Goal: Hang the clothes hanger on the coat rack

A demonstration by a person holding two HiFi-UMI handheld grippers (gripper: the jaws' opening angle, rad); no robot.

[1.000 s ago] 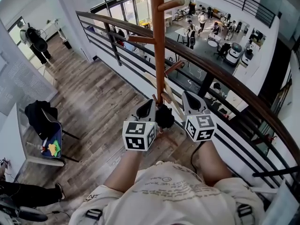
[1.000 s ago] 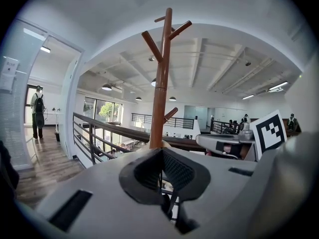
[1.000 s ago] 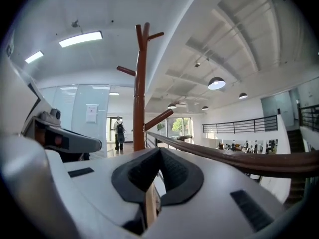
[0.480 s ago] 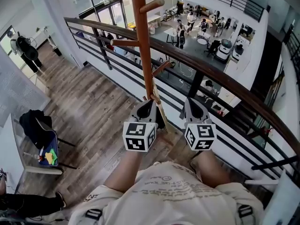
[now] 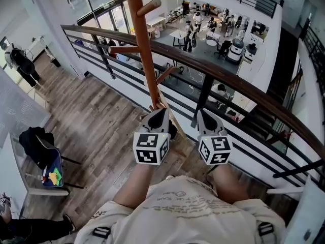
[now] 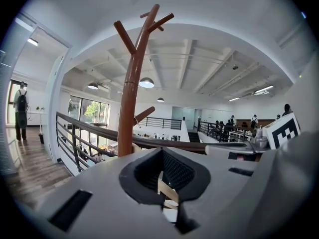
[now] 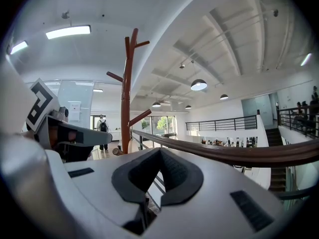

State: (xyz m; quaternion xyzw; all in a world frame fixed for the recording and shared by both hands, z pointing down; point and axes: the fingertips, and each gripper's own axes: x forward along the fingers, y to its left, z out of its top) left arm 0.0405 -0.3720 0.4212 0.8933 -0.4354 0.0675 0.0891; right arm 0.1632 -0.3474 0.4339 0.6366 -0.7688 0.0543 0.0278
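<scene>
The brown wooden coat rack (image 5: 144, 60) stands just in front of my grippers, its pole rising to angled pegs (image 6: 130, 83) (image 7: 127, 93). My left gripper (image 5: 158, 117) is shut on a pale wooden clothes hanger (image 6: 167, 190), seen as a light slat between its jaws (image 6: 162, 156). In the head view the hanger (image 5: 171, 119) runs from the pole's foot down between the two grippers. My right gripper (image 5: 205, 117) is beside it on the right, jaws shut with nothing in them (image 7: 158, 156). One rounded end of the hanger (image 7: 121, 151) shows near the pole in the right gripper view.
A dark railing with a wooden handrail (image 5: 228, 85) runs right behind the rack, with a drop to a lower floor beyond. A chair with a black bag (image 5: 43, 151) stands at the left on the wood floor. A person with a backpack (image 5: 23, 67) is far left.
The view has shifted, so the coat rack now sits further left and the railing lower. Both grippers keep their places side by side at the pole's foot, the left still gripping the hanger.
</scene>
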